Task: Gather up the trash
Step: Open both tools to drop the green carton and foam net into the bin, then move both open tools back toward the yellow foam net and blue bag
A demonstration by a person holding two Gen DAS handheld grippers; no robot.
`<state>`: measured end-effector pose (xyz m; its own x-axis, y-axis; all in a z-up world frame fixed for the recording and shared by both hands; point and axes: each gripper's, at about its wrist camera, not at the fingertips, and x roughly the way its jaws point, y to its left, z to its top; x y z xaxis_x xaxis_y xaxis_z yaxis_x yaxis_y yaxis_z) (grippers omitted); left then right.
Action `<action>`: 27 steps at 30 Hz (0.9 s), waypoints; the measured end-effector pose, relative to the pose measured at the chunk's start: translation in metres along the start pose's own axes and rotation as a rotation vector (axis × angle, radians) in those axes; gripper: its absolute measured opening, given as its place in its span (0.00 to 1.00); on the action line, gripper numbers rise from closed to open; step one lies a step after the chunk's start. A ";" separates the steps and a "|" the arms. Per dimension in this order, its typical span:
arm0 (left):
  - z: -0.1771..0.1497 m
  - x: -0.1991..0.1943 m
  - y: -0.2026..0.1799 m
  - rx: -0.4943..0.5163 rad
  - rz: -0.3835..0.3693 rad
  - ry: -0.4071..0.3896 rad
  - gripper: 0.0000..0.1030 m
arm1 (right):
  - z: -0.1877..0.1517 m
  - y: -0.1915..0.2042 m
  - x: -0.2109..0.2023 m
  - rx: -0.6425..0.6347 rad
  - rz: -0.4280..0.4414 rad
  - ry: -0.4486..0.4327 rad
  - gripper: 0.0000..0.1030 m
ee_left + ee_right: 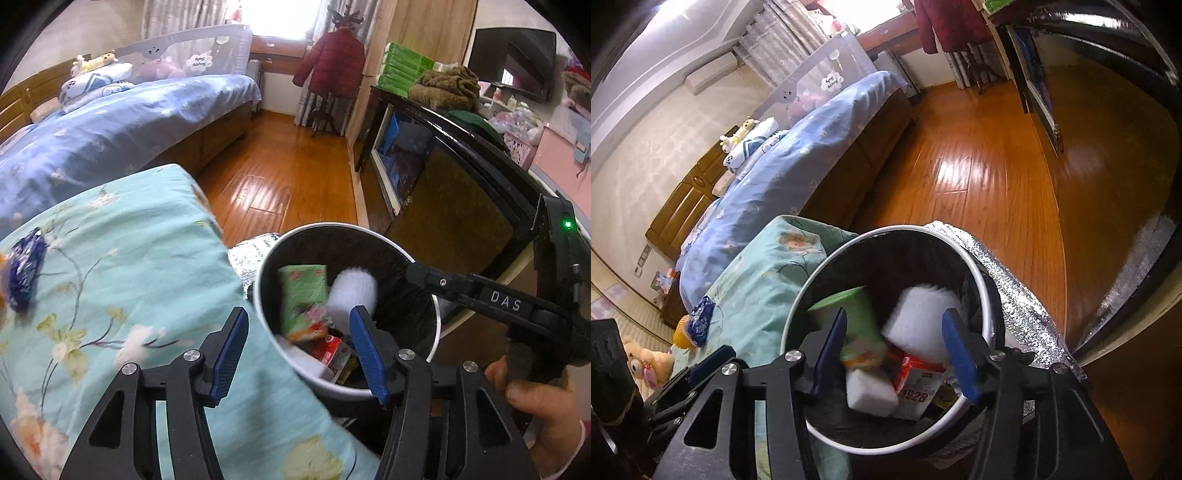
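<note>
1. Left gripper [295, 347]: its blue fingers stand apart with nothing between them, one over the teal floral quilt [122, 280] and the other over the near rim of the bin [437, 314].
2. Right gripper [894, 350]: fingers apart and empty, poised directly over the bin's mouth. From the left wrist view its black body reaches in over the far right rim.
3. Bin contents: a green packet [849, 314], a white foam-like block [919, 317], a second white block [871, 391] and a red-and-white carton marked "1928" [918, 384]. The green packet and upper white block are blurred, so they may be falling or just landed; it cannot be told which.
4. Remaining trash: a dark blue wrapper [24, 271] lies on the quilt, well apart from the bin to its left, with something orange touching it.
5. Recommended procedure: judged from this layout, the left gripper is the better placed. Approach the wrapper from above, close on its crumpled bulk and not the quilt fabric beneath, then lift clear.
6. Release only once over the bin's centre; light wrappers drift.
7. Beyond: wood floor [280, 170], blue bed [110, 122].
</note>
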<state>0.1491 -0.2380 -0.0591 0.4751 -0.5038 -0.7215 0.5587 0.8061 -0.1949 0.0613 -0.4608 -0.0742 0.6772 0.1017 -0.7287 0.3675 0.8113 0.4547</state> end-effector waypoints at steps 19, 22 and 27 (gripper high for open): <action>-0.058 -0.079 0.083 -0.180 0.147 -0.040 0.60 | -0.044 0.105 0.022 -0.132 0.157 0.054 0.76; -0.067 -0.094 0.099 -0.236 0.156 -0.053 0.61 | -0.052 0.119 0.026 -0.150 0.172 0.064 0.78; -0.079 -0.114 0.121 -0.282 0.195 -0.069 0.61 | -0.064 0.142 0.035 -0.177 0.195 0.091 0.79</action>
<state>0.1088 -0.0582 -0.0534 0.6048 -0.3437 -0.7184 0.2474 0.9385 -0.2407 0.0965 -0.3054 -0.0684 0.6612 0.3101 -0.6831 0.1138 0.8585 0.5000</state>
